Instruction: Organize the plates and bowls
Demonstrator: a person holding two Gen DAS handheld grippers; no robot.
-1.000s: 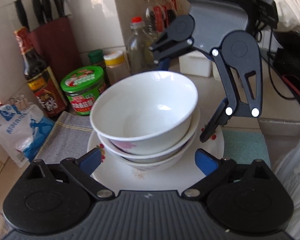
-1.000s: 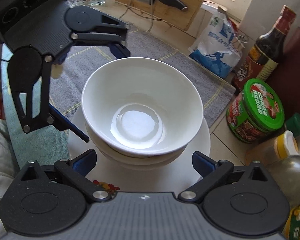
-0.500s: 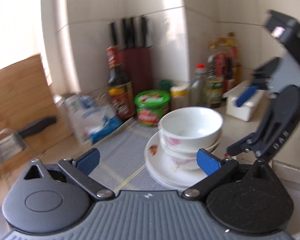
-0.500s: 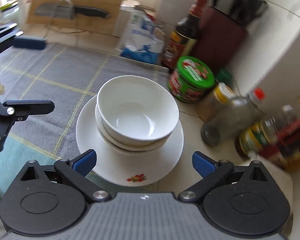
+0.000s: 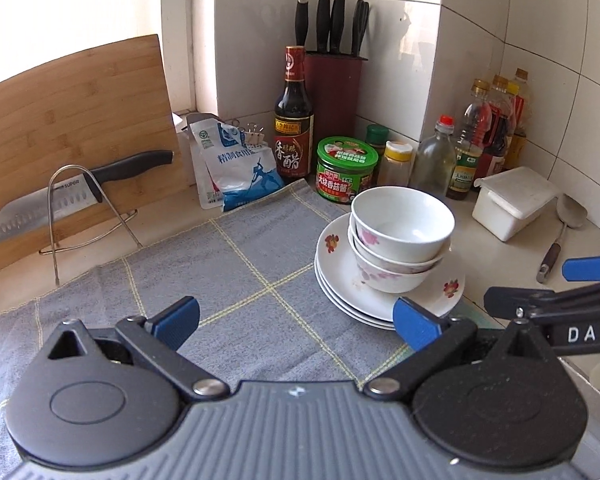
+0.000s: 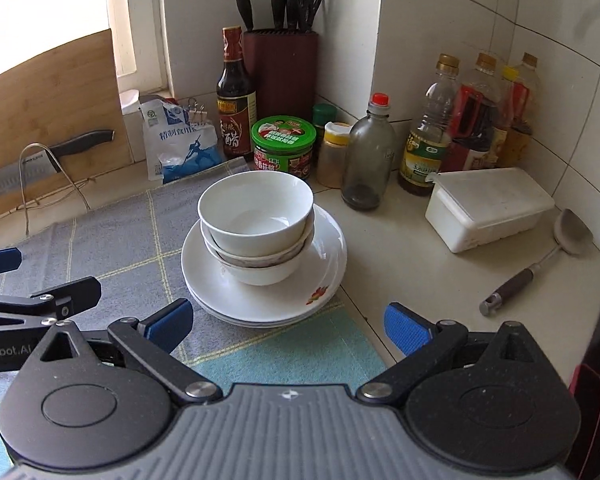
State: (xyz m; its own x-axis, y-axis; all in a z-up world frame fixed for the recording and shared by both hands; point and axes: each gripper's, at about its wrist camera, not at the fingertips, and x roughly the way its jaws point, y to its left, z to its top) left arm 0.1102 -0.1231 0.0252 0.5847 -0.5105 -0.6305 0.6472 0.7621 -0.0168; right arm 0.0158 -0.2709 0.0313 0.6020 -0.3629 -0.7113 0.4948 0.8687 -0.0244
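- The bowls (image 6: pixel 256 226) sit nested on the plates (image 6: pixel 324 268) at mid-frame, half on the cloth (image 5: pixel 220 280), on the worktop (image 6: pixel 400 248).
- A second ago both claws crowded the stack; now the left claw (image 5: pixel 296 320) and right claw (image 6: pixel 288 322) hang back, wide open and empty.
- The stacking looks finished.

- "SUPOR" on the knife blade (image 5: pixel 46 204) in the wire stand;
- "香醋" on the dark bottle (image 5: pixel 293 120);
- "精制食用" on the white-and-blue bag (image 5: pixel 236 168);
- "大块香菇酱" on the green-lidded jar (image 5: pixel 346 172);
- "DAS" on the right tool (image 5: pixel 588 332);
- "nRobot.AI" on the left tool (image 6: pixel 4 351)
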